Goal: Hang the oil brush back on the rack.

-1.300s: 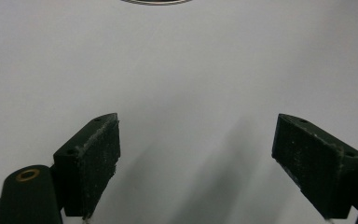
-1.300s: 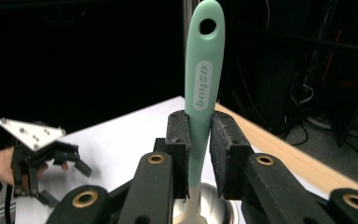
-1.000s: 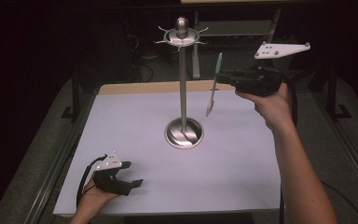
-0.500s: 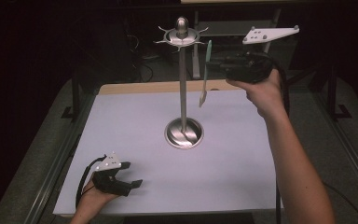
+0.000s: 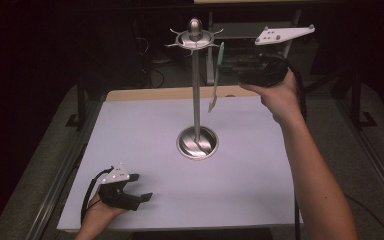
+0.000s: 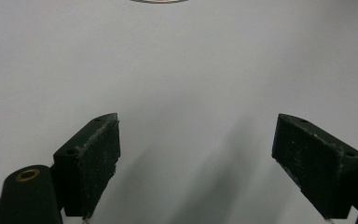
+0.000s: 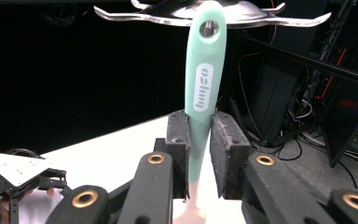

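Dark surroundings frame a white desk (image 5: 145, 150) bearing a hook stand (image 5: 196, 90). Right gripper (image 7: 199, 140) clamps the mint spatula (image 7: 203, 88) upright, its hanging hole seemingly level with a hook just behind. Left gripper (image 5: 125, 192) rests on the desk, jaws apart and holding nothing.

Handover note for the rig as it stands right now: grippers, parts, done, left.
Right gripper: shut on the mint-green utensil, held upright, raised beside the top of the hanger stand.
Left gripper: open, holding nothing, low over the white mat at its near left corner.
Stand: upright mid-mat on its round base; the hooks on its top ring that can be seen are bare.
Done: utensil lifted to ring height; the hole in its handle sits right at the ring's edge.
Left, as I judge it: slip that hole over a hook, check that it hangs, then open the right gripper.
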{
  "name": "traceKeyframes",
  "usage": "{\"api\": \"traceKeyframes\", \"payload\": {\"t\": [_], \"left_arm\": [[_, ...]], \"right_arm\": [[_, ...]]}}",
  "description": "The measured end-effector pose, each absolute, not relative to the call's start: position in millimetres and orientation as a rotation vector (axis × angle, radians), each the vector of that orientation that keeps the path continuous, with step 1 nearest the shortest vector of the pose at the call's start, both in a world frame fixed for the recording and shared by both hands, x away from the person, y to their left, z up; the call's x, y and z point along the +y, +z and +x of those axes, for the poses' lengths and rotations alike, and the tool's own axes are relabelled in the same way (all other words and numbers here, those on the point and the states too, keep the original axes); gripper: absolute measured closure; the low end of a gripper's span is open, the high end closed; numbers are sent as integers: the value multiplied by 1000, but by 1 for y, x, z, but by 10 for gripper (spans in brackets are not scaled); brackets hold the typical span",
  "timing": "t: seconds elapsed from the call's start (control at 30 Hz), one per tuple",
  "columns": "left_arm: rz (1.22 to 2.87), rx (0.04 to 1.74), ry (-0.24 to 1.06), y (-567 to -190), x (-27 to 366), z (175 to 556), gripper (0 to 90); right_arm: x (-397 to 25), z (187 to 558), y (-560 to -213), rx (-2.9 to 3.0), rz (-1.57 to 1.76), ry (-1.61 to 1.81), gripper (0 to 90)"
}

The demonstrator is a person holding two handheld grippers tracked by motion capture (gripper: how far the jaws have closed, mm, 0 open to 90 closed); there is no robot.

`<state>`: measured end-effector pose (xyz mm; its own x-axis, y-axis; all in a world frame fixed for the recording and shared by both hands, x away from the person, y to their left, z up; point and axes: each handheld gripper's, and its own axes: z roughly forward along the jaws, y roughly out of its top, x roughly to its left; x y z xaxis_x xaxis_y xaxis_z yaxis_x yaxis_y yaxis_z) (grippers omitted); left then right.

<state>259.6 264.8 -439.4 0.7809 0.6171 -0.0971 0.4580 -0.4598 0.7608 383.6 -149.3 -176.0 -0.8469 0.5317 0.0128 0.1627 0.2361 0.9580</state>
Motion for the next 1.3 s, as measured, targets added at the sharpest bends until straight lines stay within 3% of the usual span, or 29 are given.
{"api": "traceKeyframes", "payload": {"t": [1.07,1.3], "left_arm": [[2136,801,234,-439,264,259,149],[2142,796,236,-439,263,259,149]], "right_arm": [[-140,382,-169,2246,666,1528,775],[-144,380,-171,2237,661,1539,737]]}}
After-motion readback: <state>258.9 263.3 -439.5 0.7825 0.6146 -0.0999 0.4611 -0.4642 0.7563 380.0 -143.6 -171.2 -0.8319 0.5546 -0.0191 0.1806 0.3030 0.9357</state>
